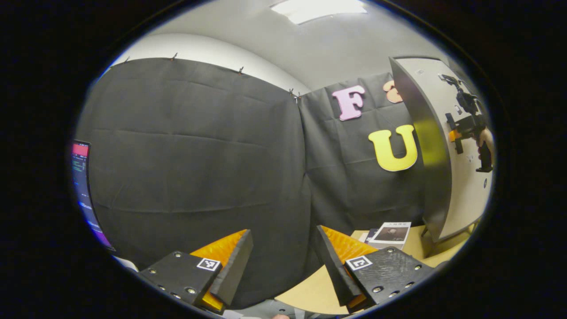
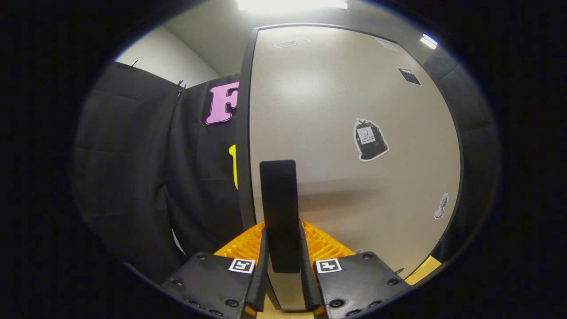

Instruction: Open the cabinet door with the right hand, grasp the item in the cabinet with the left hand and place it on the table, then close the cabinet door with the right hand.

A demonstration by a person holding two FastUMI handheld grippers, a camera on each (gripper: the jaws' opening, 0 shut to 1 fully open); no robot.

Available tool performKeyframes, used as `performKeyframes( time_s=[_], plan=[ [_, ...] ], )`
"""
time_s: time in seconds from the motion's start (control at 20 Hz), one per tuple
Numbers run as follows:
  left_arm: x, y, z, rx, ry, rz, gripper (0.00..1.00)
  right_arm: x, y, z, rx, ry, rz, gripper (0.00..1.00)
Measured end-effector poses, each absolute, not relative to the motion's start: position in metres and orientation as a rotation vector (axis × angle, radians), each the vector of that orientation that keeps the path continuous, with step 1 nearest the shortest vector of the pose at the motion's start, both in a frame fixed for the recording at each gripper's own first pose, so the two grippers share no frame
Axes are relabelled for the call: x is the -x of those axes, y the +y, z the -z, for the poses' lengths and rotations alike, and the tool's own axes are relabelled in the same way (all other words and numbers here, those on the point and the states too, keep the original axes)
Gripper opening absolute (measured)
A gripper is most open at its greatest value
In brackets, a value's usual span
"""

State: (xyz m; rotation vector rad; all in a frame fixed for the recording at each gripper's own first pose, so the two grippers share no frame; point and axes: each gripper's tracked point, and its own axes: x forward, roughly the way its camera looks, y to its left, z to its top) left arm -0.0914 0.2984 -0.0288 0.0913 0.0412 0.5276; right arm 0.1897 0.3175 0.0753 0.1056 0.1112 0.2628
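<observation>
Cabinet door [image 2: 350,146] handle [image 2: 278,212] sits clamped between our right gripper [image 2: 283,270] fingers, a dark upright bar with its long axis vertical, close to the door's left edge. The door itself is a pale, smooth panel with a dark rim and a few stickers. Our left gripper [image 1: 283,261] hangs with jaws spread and empty over the table [image 1: 310,292]; a book [image 1: 390,235] lies ahead to its right, and beyond that stands the door, right gripper on it. We cannot see the cabinet's inside.
</observation>
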Motion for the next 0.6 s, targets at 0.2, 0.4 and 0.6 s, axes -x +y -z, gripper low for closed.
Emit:
performKeyframes(
  time_s=[0.2,0.4,0.6],
  plan=[
    [0.071,0.275,0.026,-0.084,0.026,-0.455,0.87,-0.183,0.317,-0.076,-0.068,0.129,-0.307,0.13],
    [0.046,0.237,0.014,-0.074,0.009,-0.342,0.87,-0.165,0.314,-0.080,-0.094,0.150,-0.386,0.13],
    [0.030,0.195,-0.006,-0.064,-0.045,-0.260,0.87,-0.155,0.306,-0.080,-0.110,0.161,-0.483,0.13]
  ],
)
